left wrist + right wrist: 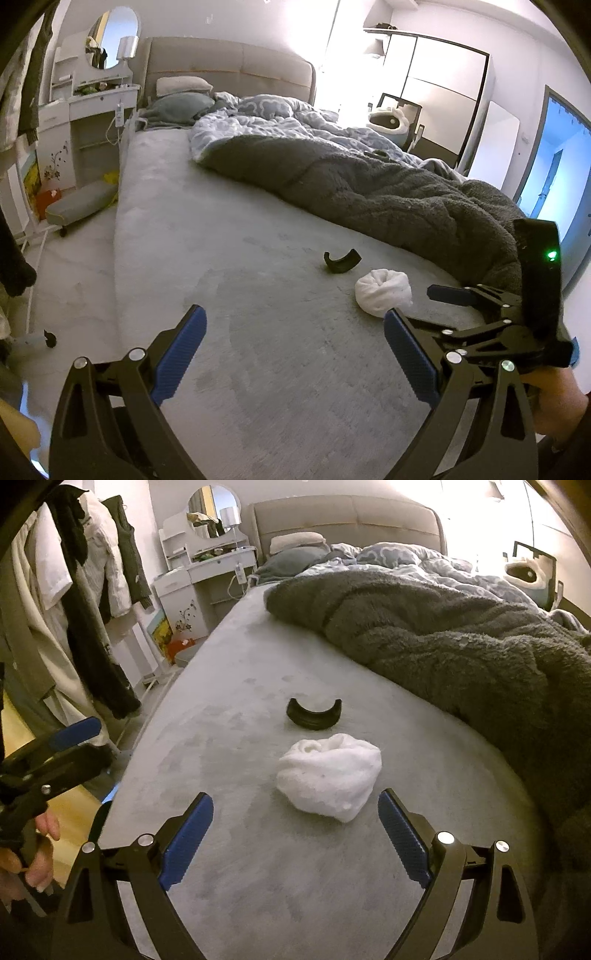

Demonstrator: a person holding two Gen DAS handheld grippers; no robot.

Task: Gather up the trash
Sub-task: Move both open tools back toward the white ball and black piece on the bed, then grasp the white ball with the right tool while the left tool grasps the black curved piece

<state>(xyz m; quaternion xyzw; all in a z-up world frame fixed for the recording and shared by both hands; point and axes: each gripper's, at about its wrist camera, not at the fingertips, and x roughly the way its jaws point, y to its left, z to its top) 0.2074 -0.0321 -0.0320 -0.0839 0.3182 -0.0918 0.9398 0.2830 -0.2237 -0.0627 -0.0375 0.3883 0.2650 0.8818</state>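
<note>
- Jaws spread wide on both sides: the right gripper (295, 834) hangs just short of the white wad (328, 777), the left gripper (293, 350) is empty too.
- The white wad lies on the bare grey bed (229, 746), just in front of a black curved piece (314, 714).
- Best bet, I'd say: drop straight over the wad, close across its narrow waist, go deep since it looks soft.
- Its long axis runs from upper left to lower right in the right view; the folded opening faces the headboard.
- The dark blanket (461, 638) bunches to the right.
</note>
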